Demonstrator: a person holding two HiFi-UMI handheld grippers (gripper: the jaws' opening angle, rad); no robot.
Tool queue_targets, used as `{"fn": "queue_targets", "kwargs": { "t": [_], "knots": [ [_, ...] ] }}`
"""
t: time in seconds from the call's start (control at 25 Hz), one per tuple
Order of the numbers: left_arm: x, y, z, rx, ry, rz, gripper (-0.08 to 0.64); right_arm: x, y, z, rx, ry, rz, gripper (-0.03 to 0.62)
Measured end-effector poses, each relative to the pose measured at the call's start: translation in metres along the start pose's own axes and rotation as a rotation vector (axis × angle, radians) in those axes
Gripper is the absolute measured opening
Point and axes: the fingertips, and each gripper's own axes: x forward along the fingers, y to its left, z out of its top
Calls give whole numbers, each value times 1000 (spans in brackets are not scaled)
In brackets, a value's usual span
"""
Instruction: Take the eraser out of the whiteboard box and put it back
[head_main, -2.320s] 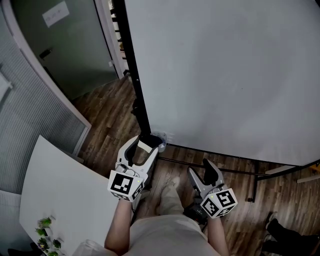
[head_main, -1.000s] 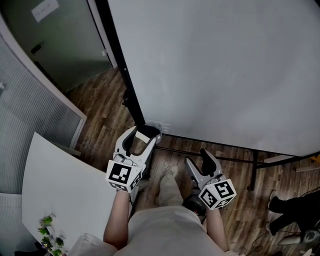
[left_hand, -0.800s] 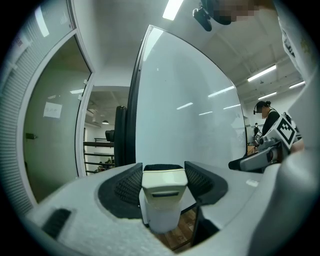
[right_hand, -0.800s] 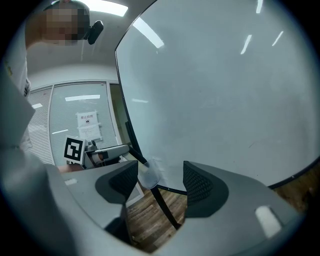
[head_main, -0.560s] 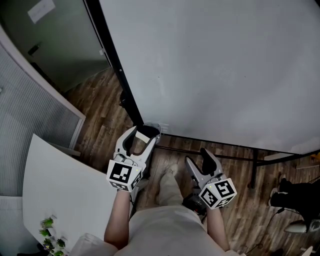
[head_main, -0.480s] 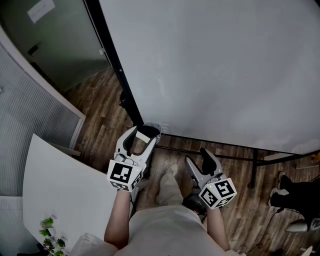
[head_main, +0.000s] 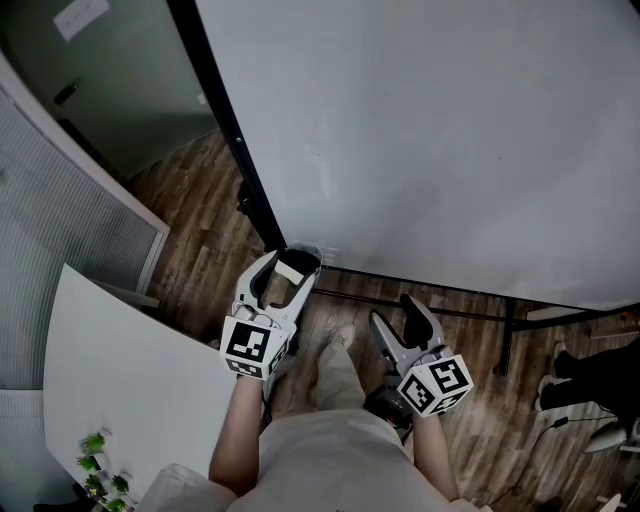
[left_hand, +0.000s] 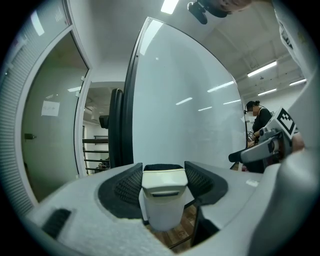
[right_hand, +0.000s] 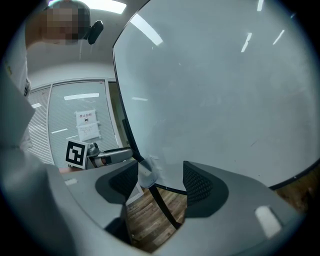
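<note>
A cream-white eraser (head_main: 291, 270) with a dark felt face sits between the jaws of my left gripper (head_main: 288, 270), which is shut on it. In the left gripper view the eraser (left_hand: 163, 197) fills the gap between the ribbed pads. It hangs close to the small clear whiteboard box (head_main: 320, 259) at the lower left corner of the whiteboard (head_main: 450, 130). My right gripper (head_main: 394, 312) is lower and to the right, open with nothing in it. In the right gripper view, the box (right_hand: 146, 172) shows beyond the right gripper (right_hand: 160, 182).
The whiteboard's black frame post (head_main: 222, 125) runs down to the wooden floor (head_main: 210, 220). A white table (head_main: 120, 390) with a small plant (head_main: 95, 470) lies at lower left. A glass partition (head_main: 90, 90) stands at the left. Another person's legs (head_main: 595, 370) show at the right edge.
The left gripper with the eraser has sunk slightly beside the board's lower left corner. The right gripper has kept still. The person at the right edge has shifted.
</note>
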Motion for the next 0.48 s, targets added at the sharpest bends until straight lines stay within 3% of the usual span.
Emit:
{"fn": "queue_targets", "kwargs": {
  "t": [0.48],
  "knots": [
    [10, 1, -13, 11, 39, 12, 259, -2, -8, -2, 10, 3, -11, 282]
  ]
}}
